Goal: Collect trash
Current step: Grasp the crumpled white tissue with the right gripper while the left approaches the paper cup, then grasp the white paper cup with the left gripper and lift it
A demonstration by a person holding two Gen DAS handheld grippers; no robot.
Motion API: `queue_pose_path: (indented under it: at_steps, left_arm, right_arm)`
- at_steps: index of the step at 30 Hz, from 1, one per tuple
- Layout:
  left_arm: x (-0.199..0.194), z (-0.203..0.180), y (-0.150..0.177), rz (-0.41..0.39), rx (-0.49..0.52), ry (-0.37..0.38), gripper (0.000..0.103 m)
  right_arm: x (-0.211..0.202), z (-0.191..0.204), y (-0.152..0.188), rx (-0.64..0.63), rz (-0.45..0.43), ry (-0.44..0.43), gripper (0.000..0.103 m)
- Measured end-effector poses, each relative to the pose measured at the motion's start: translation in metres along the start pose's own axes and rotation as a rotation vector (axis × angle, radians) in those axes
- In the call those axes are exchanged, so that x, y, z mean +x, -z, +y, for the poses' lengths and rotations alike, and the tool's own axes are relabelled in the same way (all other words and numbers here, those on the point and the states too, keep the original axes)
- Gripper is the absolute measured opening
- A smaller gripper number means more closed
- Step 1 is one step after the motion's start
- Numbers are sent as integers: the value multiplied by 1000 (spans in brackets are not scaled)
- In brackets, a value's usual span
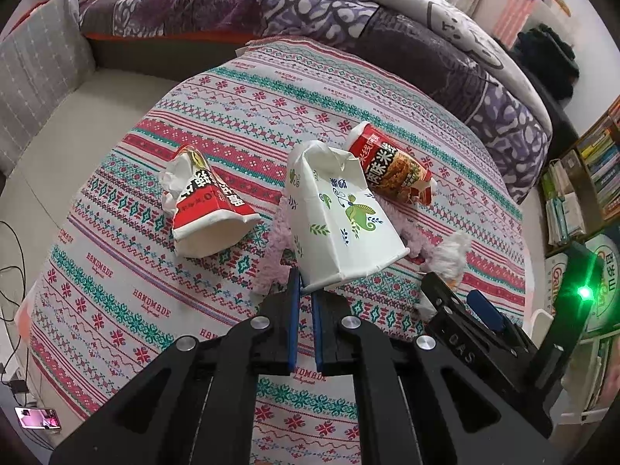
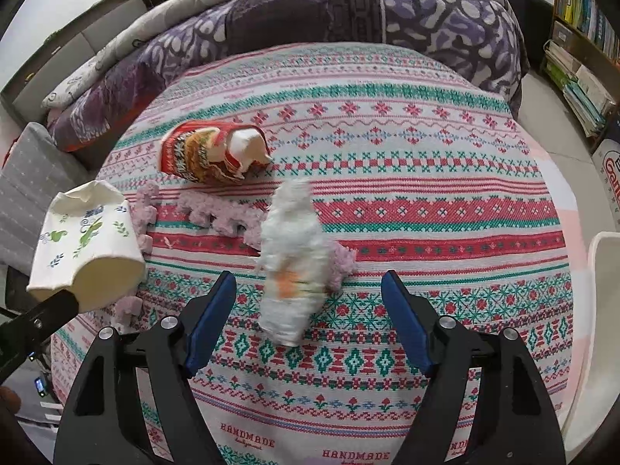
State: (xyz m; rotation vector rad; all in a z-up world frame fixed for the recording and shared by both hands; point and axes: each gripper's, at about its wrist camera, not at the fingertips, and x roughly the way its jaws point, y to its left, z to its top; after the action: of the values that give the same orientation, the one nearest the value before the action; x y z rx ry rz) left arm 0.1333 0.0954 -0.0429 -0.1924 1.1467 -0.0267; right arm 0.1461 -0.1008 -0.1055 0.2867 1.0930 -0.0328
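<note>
A crushed white paper cup (image 1: pixel 341 213) with a green leaf print hangs above the patterned cloth (image 2: pixel 426 209), its rim pinched in the left gripper (image 1: pixel 306 290), whose jaws are clamped tight on the paper. Beside it, the right gripper (image 2: pixel 308 310) stands with its blue pads (image 2: pixel 211 321) wide apart on either side of a crumpled white tissue (image 2: pixel 288 259) (blurred in the right wrist view, so whether it rests on the cloth or is just clear of it cannot be told); neither pad presses on it. Two red noodle cups remain on the cloth: one flattened cup (image 1: pixel 211 209) to the left, the other red cup (image 2: pixel 213 153) further back, with a strip of pink fluffy fabric (image 2: pixel 217 213) between them.

The tissue looks soft and springy, so the grip would probably go best with the wad centred between the pads, and the close taken low and full, catching the bulk of it and not a loose corner. The cloth underneath could be snagged if the pads dig in.
</note>
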Motion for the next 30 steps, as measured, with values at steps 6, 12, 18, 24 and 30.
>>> queue_pose_path:
  at_steps: [6, 12, 18, 24, 30]
  left_arm:
    - [0, -4, 0, -8, 10, -7, 6]
    - [-7, -11, -1, -42, 29, -9, 6]
    - [-13, -19, 2, -72, 56, -18, 6]
    - [-15, -29, 6, -88, 88, -25, 6]
    - [-13, -42, 12, -87, 125, -27, 6]
  right_arm:
    - [2, 1, 0, -15, 13, -18, 31]
    - [-18, -3, 1, -23, -41, -12, 30]
    - [-35, -18, 0, 10, -59, -23, 30]
    - [-49, -36, 1, 66, -56, -65, 30]
    - [-52, -58, 7, 113, -19, -75, 31]
